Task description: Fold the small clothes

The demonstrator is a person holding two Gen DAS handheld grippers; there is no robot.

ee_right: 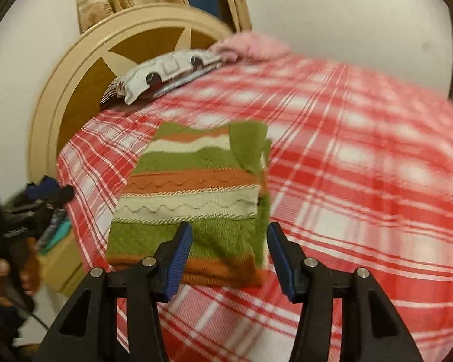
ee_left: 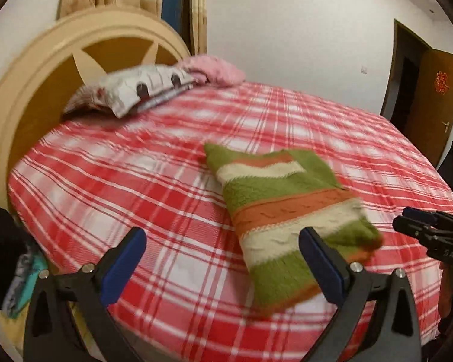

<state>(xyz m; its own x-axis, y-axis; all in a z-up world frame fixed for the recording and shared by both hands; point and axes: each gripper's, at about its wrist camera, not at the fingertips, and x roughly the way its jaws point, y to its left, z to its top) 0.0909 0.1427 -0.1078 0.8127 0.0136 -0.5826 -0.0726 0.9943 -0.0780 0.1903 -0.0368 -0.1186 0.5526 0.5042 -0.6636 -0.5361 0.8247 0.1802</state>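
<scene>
From the left wrist, the left gripper [ee_left: 222, 249] stands spread wide with nothing between its blue pads [ee_left: 130, 252], poised above the plaid bed [ee_left: 105, 181]. The sweater [ee_left: 287, 208], a striped knit in green, orange and cream, lies folded into a compact oblong on the bed near its middle, its near end just under the right-hand pad but not pinched. The right gripper [ee_left: 407, 220] shows at the right edge, apart from the knit; this view does not show how its jaws stand. From the right wrist, the right gripper [ee_right: 229, 253] is partly spread and empty, hanging above the sweater [ee_right: 190, 193] near its hem. One green flap stands up loose along the far right edge. The left gripper [ee_right: 49, 190] shows blurred at the left, off the bed's side. The knit looks thick, soft and light, likely to sag and unfold if lifted by one corner, though its fuzzy surface should give the pads good purchase. Best hold is probably through all layers at the two corners of one short end, or at the stray flap to tuck it flat.
</scene>
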